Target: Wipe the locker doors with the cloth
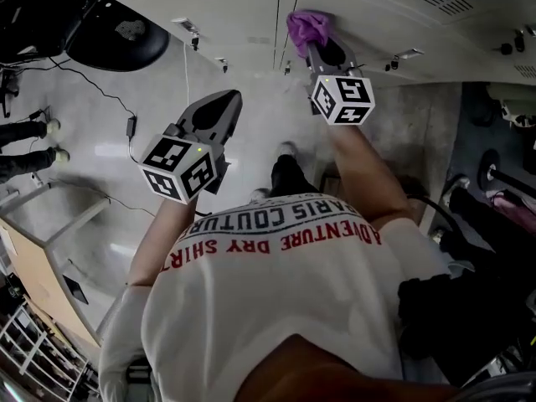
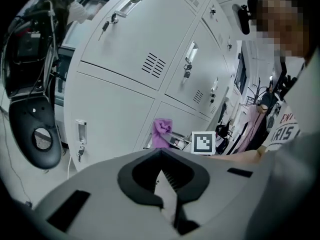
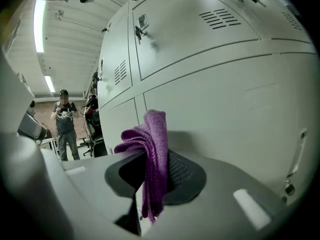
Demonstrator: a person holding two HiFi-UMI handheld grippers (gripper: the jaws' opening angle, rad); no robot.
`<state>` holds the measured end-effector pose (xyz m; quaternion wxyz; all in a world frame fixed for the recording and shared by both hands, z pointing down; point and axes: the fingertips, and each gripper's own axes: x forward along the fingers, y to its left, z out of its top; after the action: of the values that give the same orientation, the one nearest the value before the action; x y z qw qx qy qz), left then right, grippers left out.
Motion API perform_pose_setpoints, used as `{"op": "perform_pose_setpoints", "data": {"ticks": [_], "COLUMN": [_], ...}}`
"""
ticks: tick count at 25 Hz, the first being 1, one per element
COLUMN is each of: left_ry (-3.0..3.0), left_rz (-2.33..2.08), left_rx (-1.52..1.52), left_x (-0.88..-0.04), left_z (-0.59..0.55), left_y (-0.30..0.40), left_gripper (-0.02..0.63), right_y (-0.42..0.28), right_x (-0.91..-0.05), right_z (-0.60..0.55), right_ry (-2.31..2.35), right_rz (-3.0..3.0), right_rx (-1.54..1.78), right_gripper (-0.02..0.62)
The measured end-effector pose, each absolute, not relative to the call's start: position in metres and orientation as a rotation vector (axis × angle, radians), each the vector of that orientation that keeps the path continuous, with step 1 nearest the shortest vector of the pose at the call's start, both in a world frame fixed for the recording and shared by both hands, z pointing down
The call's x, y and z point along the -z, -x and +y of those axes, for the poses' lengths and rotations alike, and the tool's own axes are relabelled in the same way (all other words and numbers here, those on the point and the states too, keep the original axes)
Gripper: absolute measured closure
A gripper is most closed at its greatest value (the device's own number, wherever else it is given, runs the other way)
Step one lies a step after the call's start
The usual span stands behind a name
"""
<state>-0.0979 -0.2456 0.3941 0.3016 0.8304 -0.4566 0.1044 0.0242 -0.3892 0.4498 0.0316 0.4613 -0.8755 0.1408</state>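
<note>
A purple cloth (image 1: 307,27) (image 3: 152,159) (image 2: 161,132) is pinched in my right gripper (image 1: 322,47) (image 3: 150,154), which is shut on it and holds it close against a lower door of the grey lockers (image 1: 368,15) (image 3: 215,99). The cloth bunches above the jaws and hangs down between them. My left gripper (image 1: 219,111) (image 2: 162,176) is shut with nothing in it, held back from the lockers (image 2: 125,84) at the left, apart from the cloth.
Locker doors carry handles with keys (image 2: 80,134) and vent slots (image 2: 154,64). A black office chair (image 1: 117,36) (image 2: 35,129) stands left of the lockers, and a cable (image 1: 126,107) runs over the floor. A person (image 3: 65,124) stands far down the aisle. A wooden frame (image 1: 42,249) sits low left.
</note>
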Motion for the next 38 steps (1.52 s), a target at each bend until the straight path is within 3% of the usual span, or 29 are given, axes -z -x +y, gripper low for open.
{"op": "perform_pose_setpoints", "data": {"ticks": [7, 20, 38], "left_ry": [-2.153, -2.152, -2.223], "left_rz": [-1.277, -1.269, -1.06], "left_rx": [-0.286, -0.275, -0.327], "left_x": [-0.398, -0.401, -0.423], "left_z": [-0.239, -0.248, -0.268], "left_y": [0.121, 0.107, 0.022], "left_gripper": [0.604, 0.604, 0.604], "right_y": [0.0, -0.017, -0.211], "right_x": [-0.471, -0.473, -0.484], "right_z": [-0.409, -0.42, -0.424], "right_ry": [-1.384, -1.424, -1.858], "right_rz": [-2.679, -2.664, -2.417], "right_rx": [-0.453, -0.476, -0.512], "right_gripper": [0.534, 0.534, 0.532]}}
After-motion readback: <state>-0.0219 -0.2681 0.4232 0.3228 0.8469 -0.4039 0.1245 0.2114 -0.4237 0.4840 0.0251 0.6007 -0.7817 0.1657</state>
